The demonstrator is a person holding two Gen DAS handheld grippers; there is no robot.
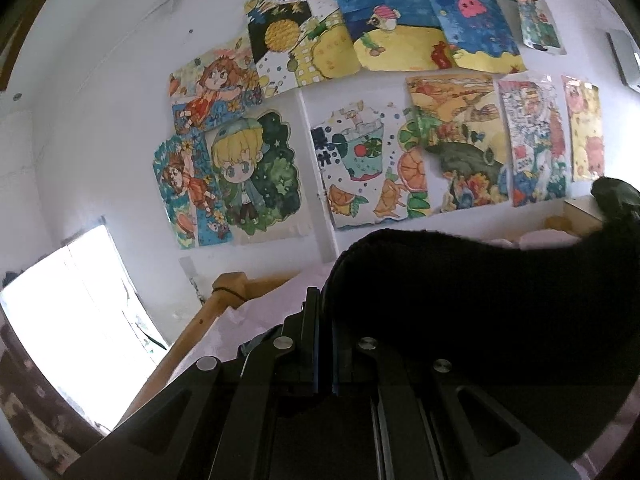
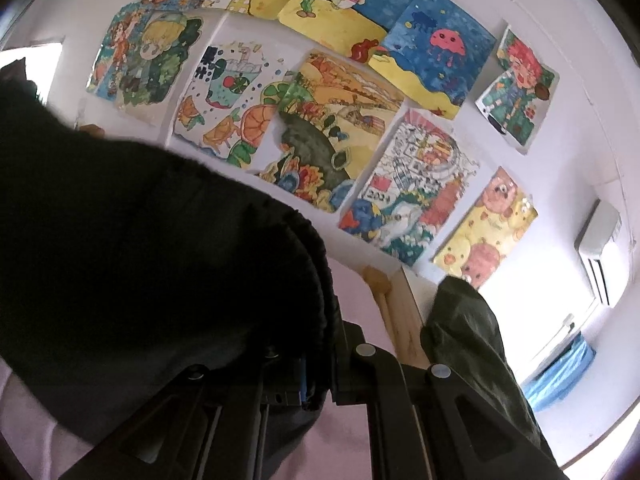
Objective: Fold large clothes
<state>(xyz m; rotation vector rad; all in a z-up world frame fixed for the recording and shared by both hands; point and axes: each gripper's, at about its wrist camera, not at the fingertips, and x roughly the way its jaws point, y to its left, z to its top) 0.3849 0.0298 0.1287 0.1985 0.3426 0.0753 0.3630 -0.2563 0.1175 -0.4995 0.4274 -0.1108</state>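
Cloth is pinched in both claws – the left claw (image 1: 325, 312) and the right claw (image 2: 320, 344) are each clamped on an edge of the black garment (image 2: 152, 240), held above the pink bed (image 2: 360, 292). A fold appears under way; next, both edges would need carrying across together and laying flat.

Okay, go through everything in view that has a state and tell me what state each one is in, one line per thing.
left gripper: shut on the black garment
right gripper: shut on the black garment
black garment: lifted, slung between both grippers
olive garment: draped beside the right gripper, not gripped
drawings: stuck on the wall, edges curling
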